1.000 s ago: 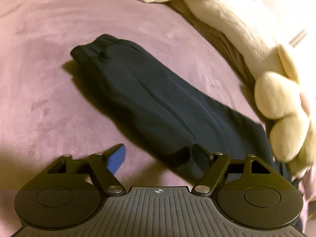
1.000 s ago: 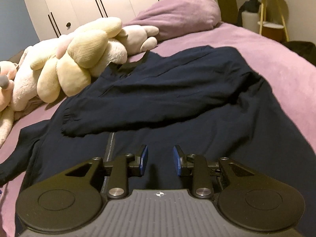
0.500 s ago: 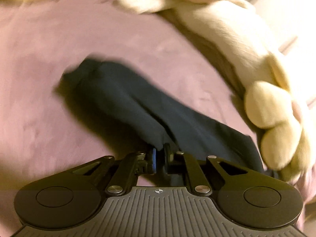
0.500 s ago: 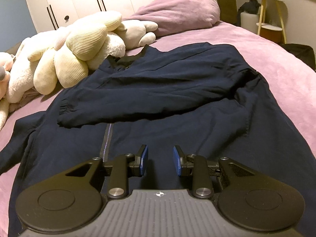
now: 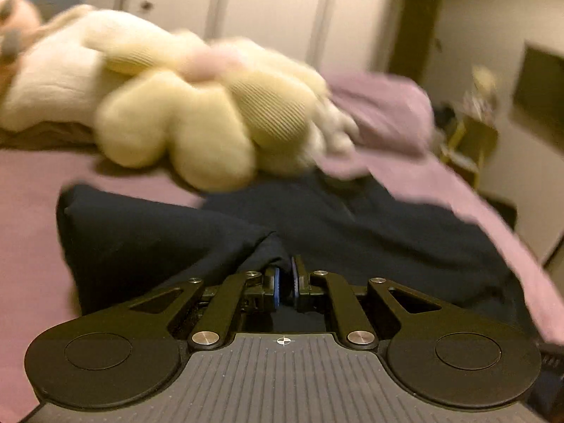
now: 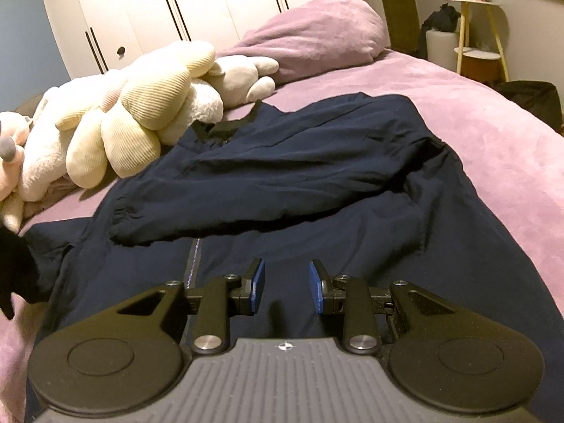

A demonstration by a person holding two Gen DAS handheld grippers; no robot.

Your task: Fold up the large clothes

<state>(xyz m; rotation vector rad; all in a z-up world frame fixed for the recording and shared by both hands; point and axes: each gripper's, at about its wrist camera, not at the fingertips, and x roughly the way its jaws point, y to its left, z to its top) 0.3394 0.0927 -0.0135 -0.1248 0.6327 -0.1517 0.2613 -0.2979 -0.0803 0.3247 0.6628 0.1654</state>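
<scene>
Jacket sleeve (image 5: 151, 232) pinched in left gripper (image 5: 284, 283), right gripper (image 6: 285, 287) above jacket (image 6: 317, 183)

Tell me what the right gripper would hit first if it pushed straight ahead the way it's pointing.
Most likely the navy jacket itself: the right gripper, jaws open and empty, points down over the jacket's flat front panel, short of the folded sleeve. Depth is hard to judge.

The jacket (image 6: 317, 176) is dark navy, plain, with a pale zip line. The bedcover (image 6: 493, 148) and pillow (image 6: 317, 38) are mauve. The plush toys (image 6: 134, 123) are cream and ribbed pale yellow. The wardrobe (image 6: 211, 7) is white with black handles.
</scene>
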